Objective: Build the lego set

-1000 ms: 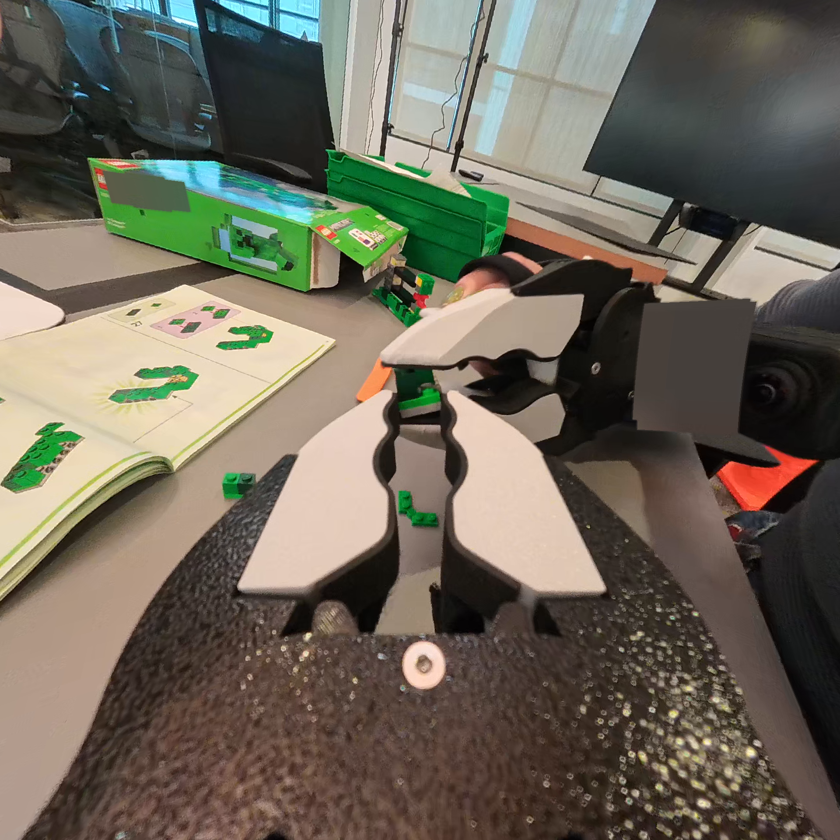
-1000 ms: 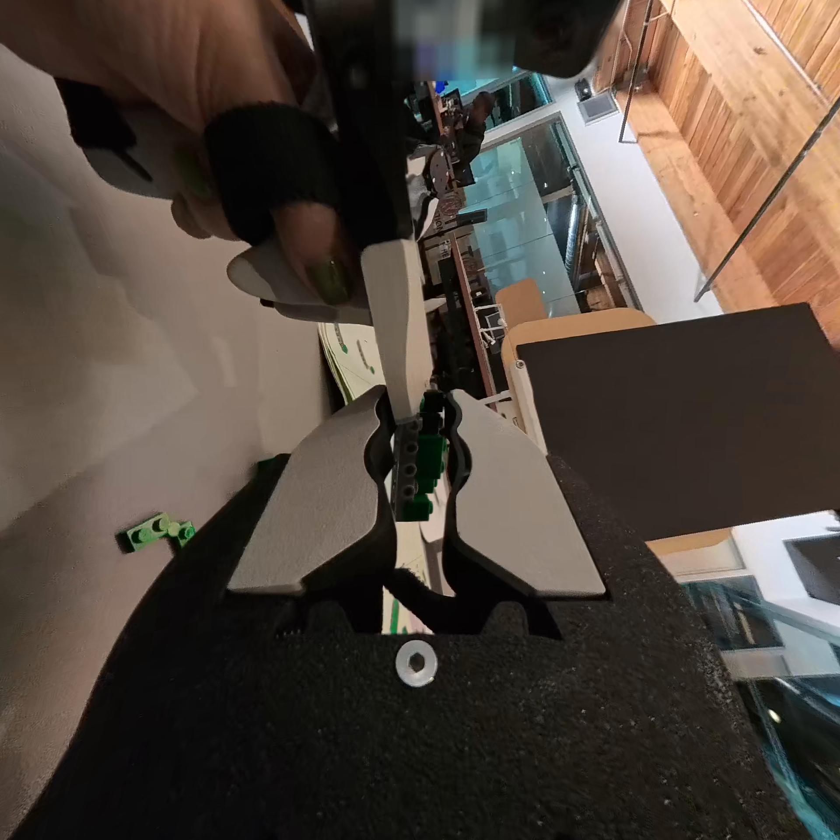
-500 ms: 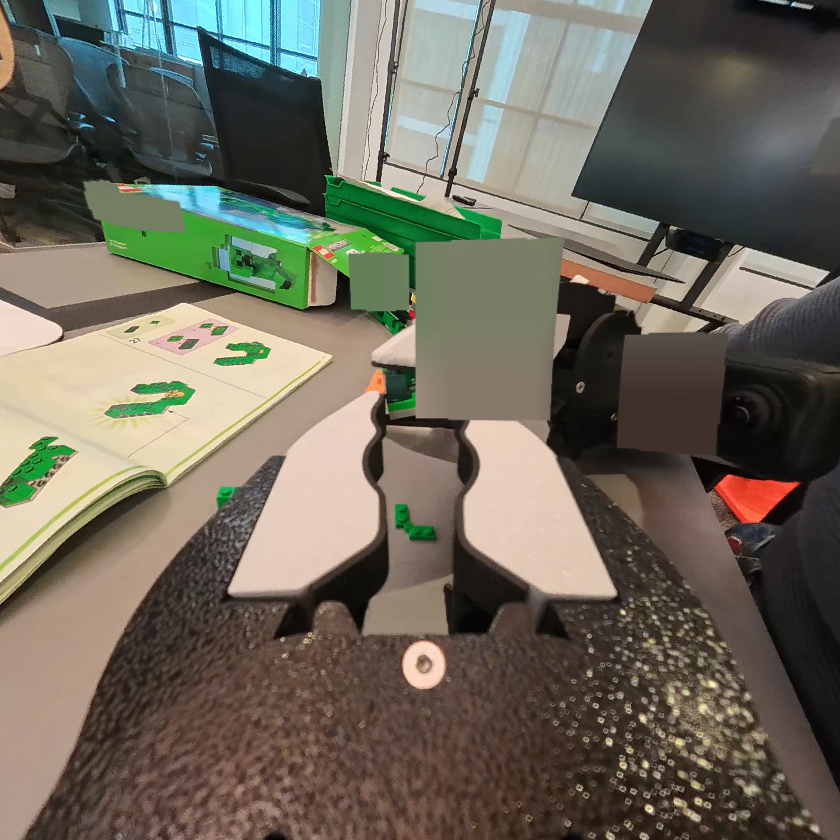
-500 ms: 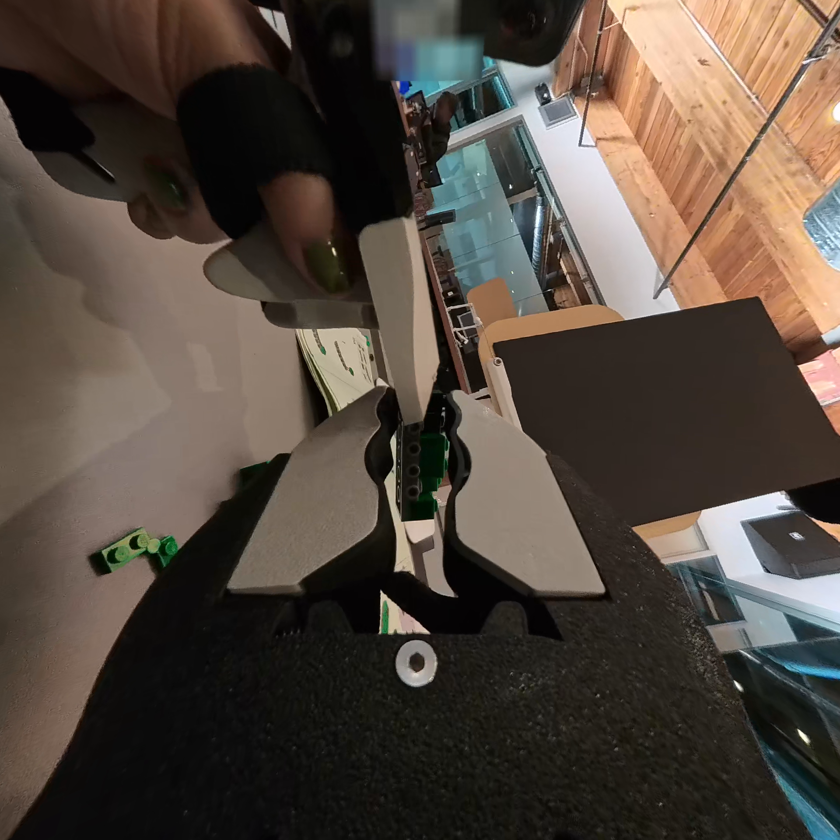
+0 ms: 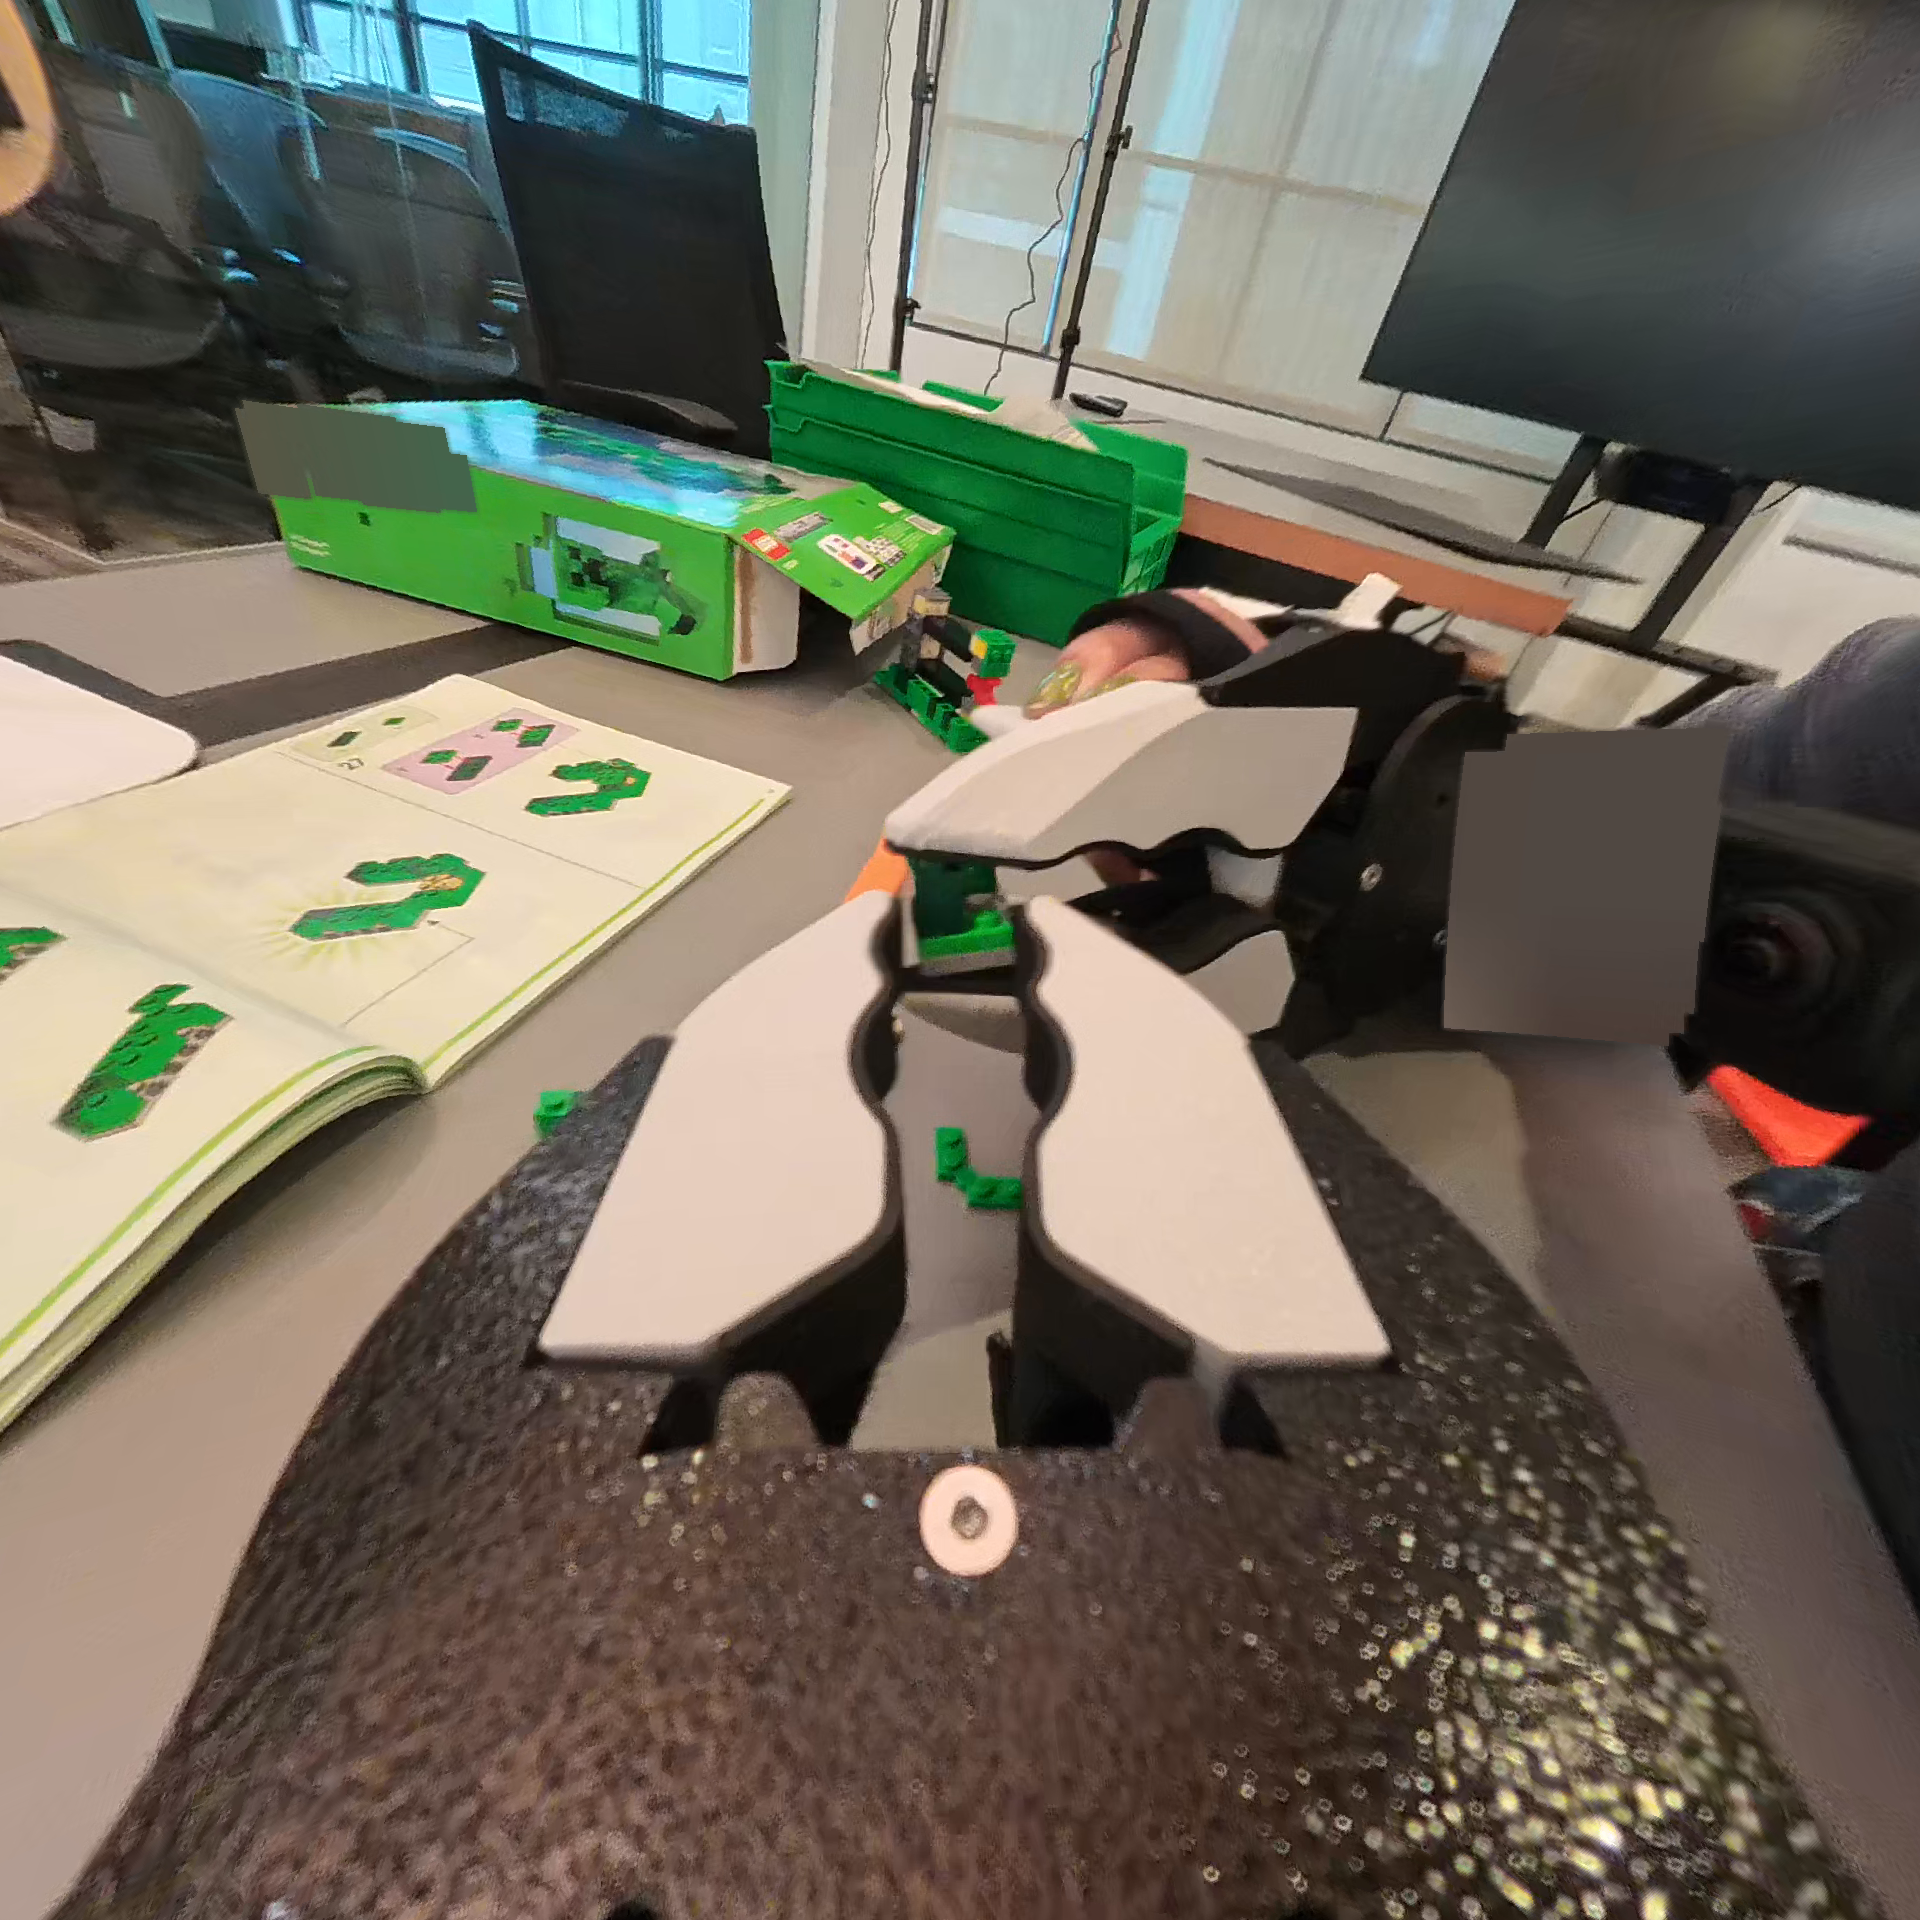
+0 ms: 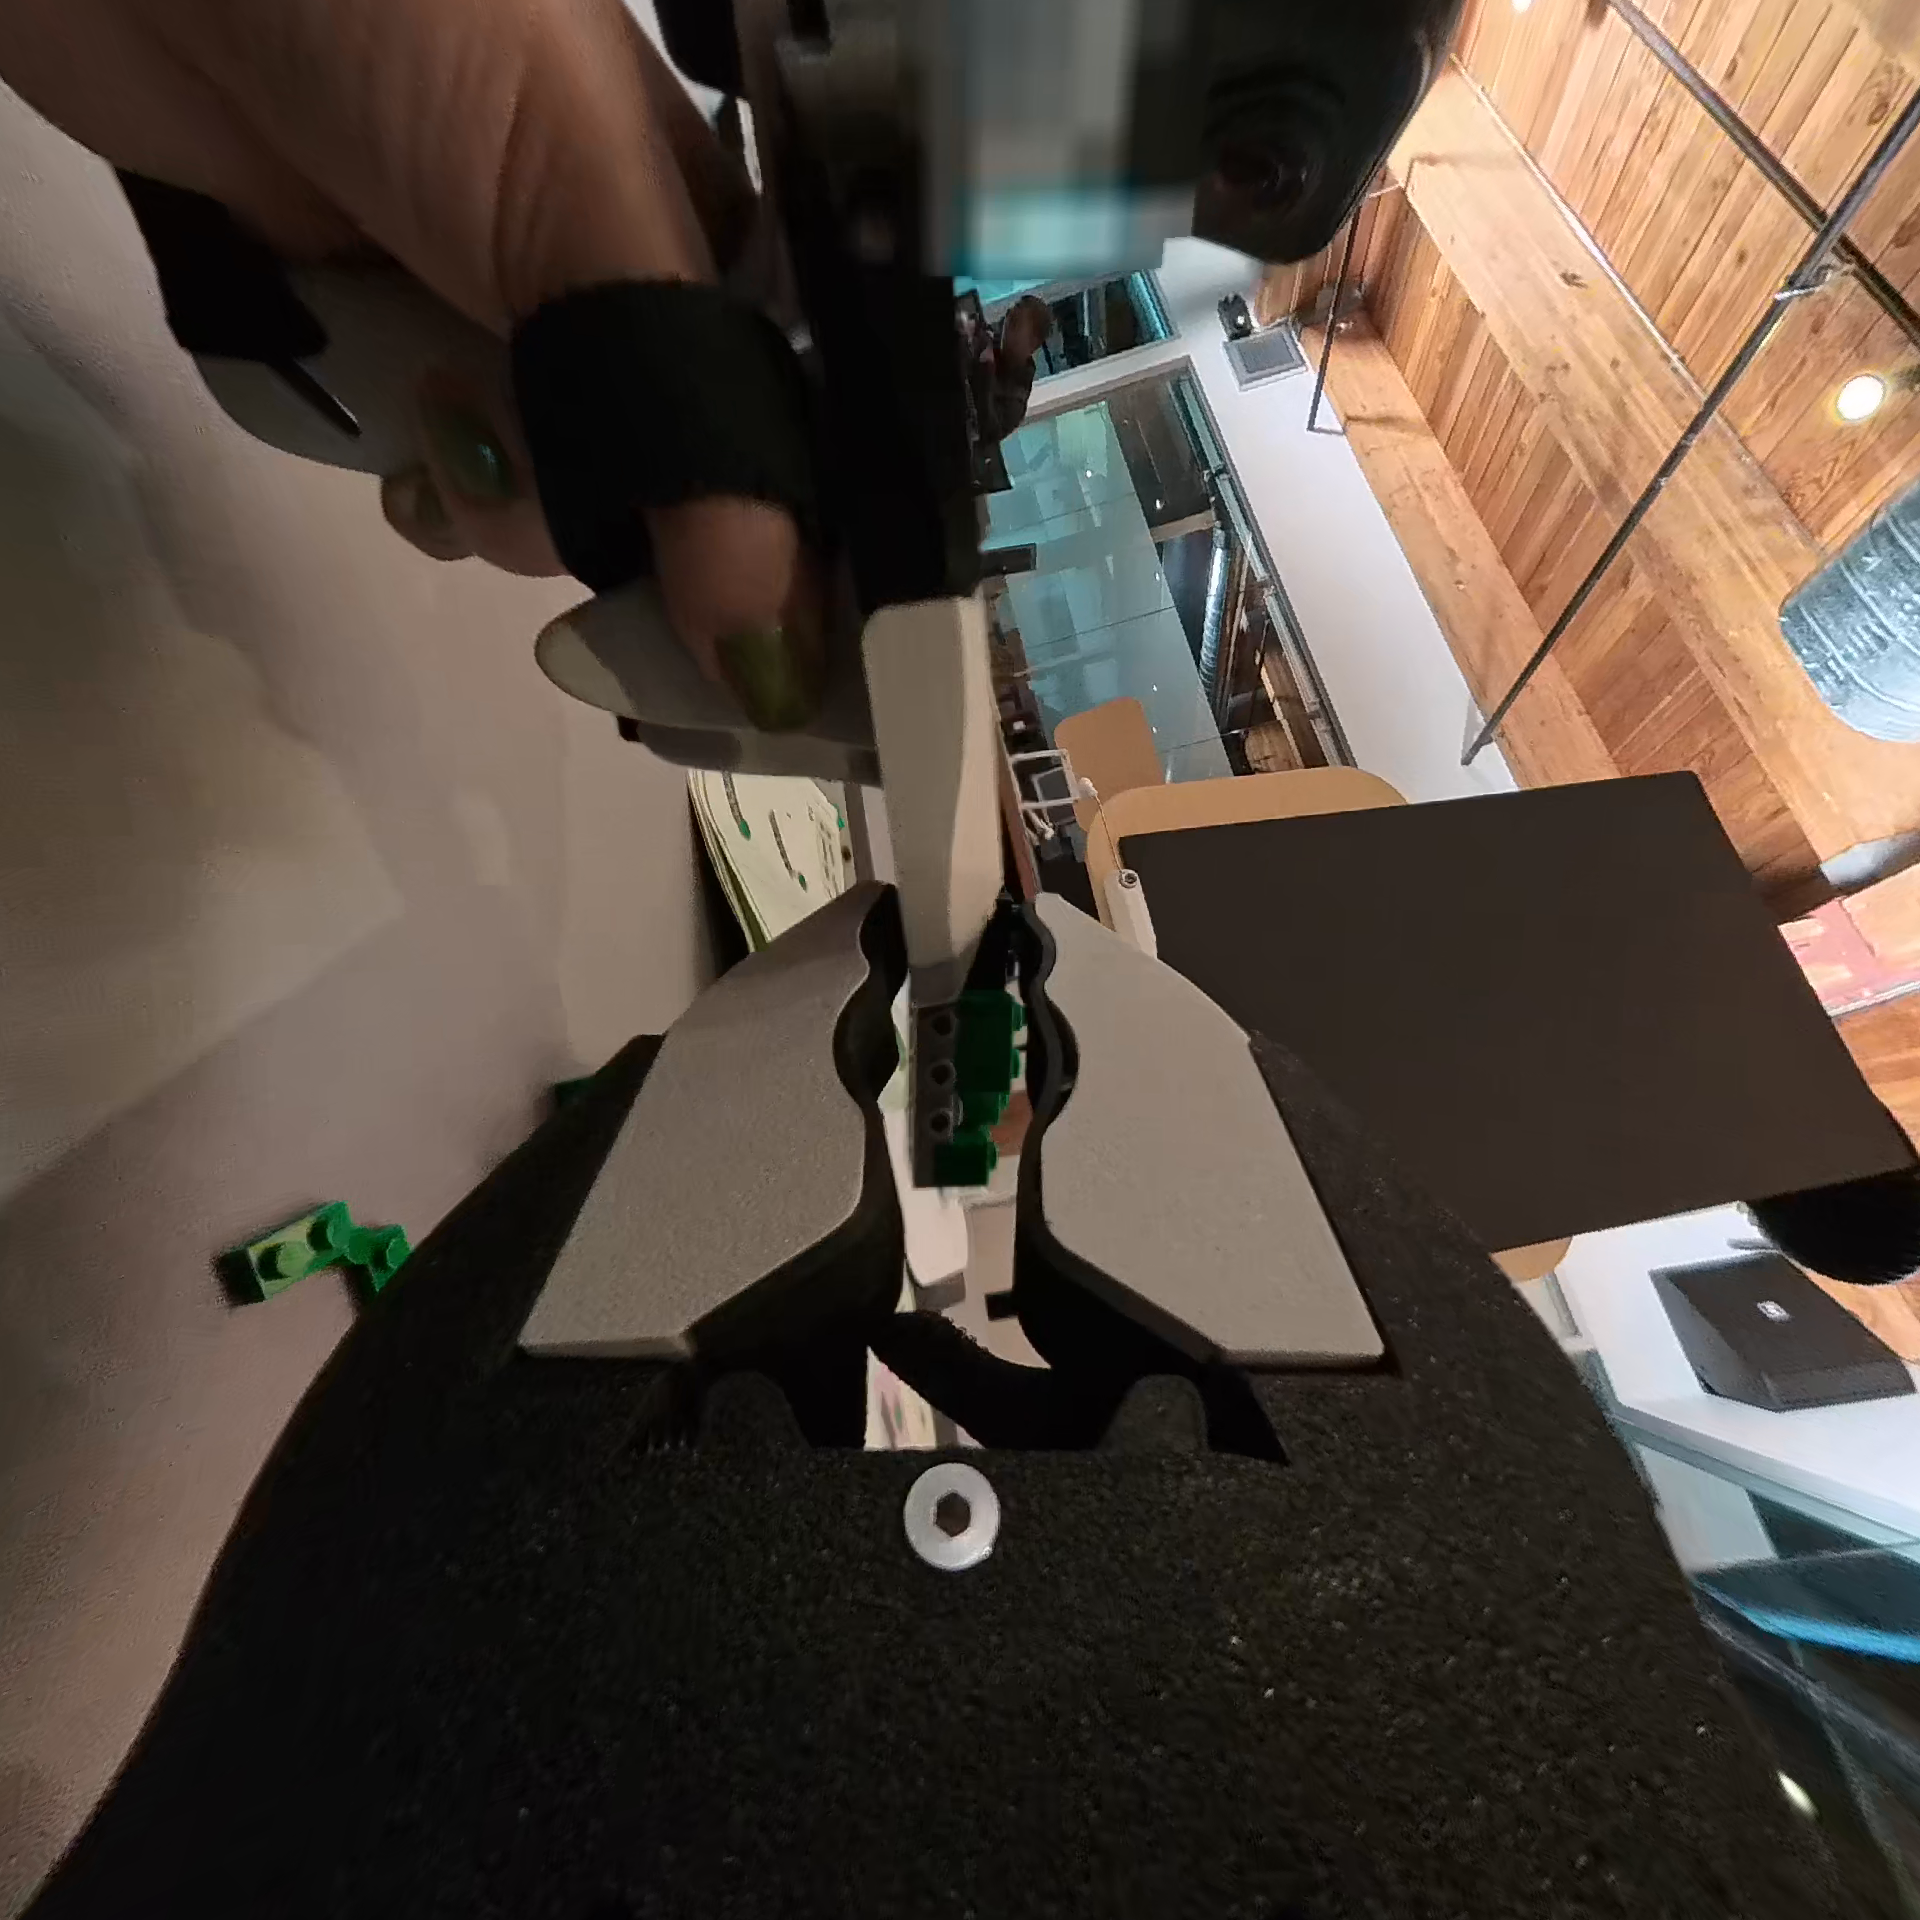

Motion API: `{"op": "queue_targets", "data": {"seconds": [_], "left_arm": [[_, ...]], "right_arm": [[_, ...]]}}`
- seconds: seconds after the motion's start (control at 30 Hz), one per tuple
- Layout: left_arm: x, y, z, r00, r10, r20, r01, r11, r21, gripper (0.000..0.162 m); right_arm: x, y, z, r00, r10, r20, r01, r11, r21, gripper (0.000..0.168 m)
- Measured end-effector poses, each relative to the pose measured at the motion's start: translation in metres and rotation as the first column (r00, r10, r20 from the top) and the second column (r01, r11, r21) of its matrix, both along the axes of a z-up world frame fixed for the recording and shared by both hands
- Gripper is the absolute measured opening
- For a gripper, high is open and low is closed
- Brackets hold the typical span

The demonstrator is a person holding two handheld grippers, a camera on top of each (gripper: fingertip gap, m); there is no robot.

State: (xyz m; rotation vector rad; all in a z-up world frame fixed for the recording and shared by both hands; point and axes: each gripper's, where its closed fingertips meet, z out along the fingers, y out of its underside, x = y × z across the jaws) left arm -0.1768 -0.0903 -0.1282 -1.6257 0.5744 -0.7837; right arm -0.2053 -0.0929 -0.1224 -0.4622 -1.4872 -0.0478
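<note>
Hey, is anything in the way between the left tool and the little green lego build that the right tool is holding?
Nothing visible. The left tool has its tips on either side of the green lego build, with no gap to cross. The right tool clamps the build from the side, lying over its top, not across the left tool's approach.

Green assembly [image 5: 961, 914]: small stack of green bricks on a grey plate, held above the worktop [image 5: 260, 1403], gripped from two sides; in the right wrist view [image 6: 971, 1081] its studs point sideways.
Loose green plates [image 5: 977, 1172]: two joined pieces, flat on the worktop below the assembly.
Single green brick [image 5: 553, 1110]: on the worktop beside the booklet's edge.
Instruction booklet [image 5: 312, 935]: open, flat, showing green build steps.
Set box [image 5: 540, 540]: green, lying on its side, end flap open.
Small built model [image 5: 945, 665]: green, black and red, by the box's open end.
</note>
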Motion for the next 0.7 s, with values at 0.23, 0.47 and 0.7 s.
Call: {"op": "queue_targets", "data": {"seconds": [0.23, 0.47, 0.7], "left_arm": [[-0.001, -0.004, 0.004, 0.989, -0.086, 0.119, 0.092, 0.994, -0.050, 0.017], [-0.009, -0.004, 0.008, 0.975, -0.111, 0.194, 0.129, 0.988, -0.084, 0.017], [-0.008, -0.002, 0.006, 0.987, -0.110, 0.117, 0.113, 0.993, -0.019, 0.036]], "right_arm": [[0.003, -0.005, 0.002, 0.998, 0.055, -0.010, -0.056, 0.997, -0.051, 0.025], [0.009, 0.013, -0.001, 0.998, -0.037, 0.045, 0.039, 0.998, -0.044, 0.028], [0.010, 0.014, -0.003, 0.995, -0.028, 0.094, 0.041, 0.990, -0.138, 0.021]]}}
